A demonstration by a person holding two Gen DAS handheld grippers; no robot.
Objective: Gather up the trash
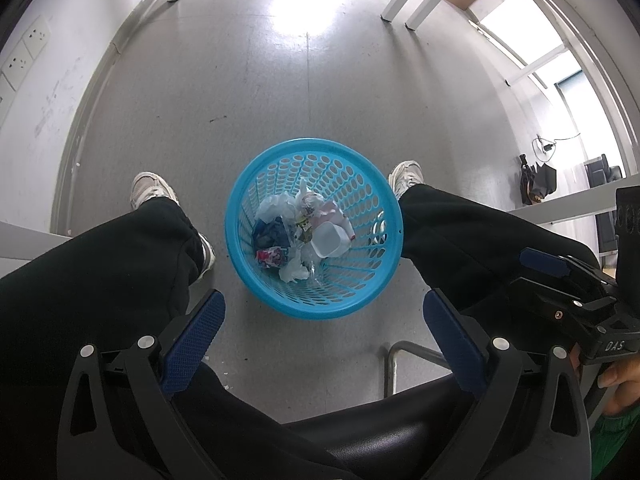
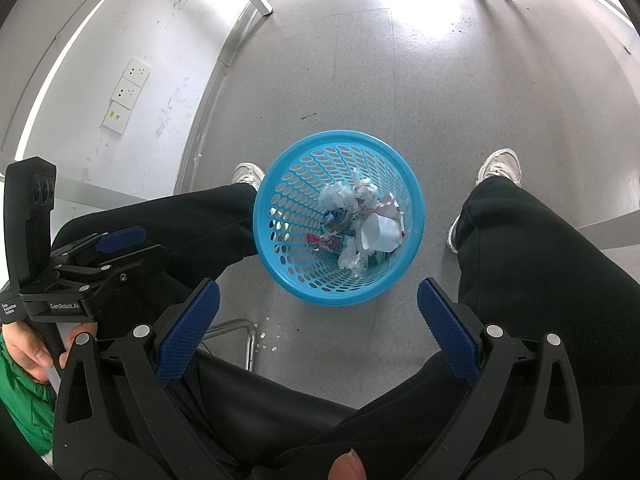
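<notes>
Between the person's feet, the basket [image 1: 256, 280] already holds trash [image 1: 304, 232]; both tongs [image 1: 324, 334] [image 2: 318, 320] hang apart, empty.

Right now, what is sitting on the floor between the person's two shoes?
The blue basket, holding crumpled paper, wrappers and a white plastic cup, stands between the left shoe and the right shoe. Both wrist views show it.

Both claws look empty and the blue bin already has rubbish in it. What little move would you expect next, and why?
Probably lifting both away to look for more litter. The left gripper and right gripper are open and empty above the blue basket, where a white cup and crumpled wrappers lie. The floor nearby shows only small crumbs.
</notes>
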